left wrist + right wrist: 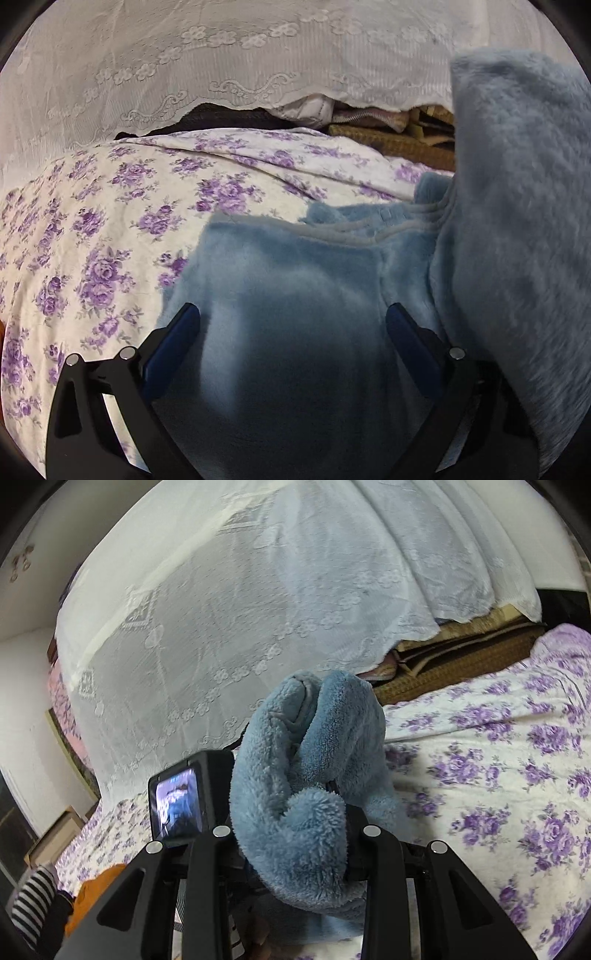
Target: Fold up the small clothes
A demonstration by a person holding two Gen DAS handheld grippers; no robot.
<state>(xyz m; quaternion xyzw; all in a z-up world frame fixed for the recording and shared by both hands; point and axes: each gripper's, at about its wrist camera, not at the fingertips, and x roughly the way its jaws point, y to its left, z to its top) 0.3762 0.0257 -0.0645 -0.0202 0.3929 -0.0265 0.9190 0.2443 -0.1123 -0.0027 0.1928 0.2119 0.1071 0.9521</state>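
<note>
Fleecy blue garment (295, 280) lies on the purple-flowered bedsheet (92, 229), with no readable label or writing on it. Its near part lies between and beneath the left gripper (293, 319), whose jaws stand spread wide, pinching nothing. At right, a fold of it is lifted. The right gripper (295, 812) pinches that bunched fleece (306, 768), raised above the sheet before a white lace curtain (240, 609).

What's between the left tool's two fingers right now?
Blue fleece garment lying flat on the floral bedsheet; the left tool stands open over it with its fingers wide apart, per the left wrist view.
</note>
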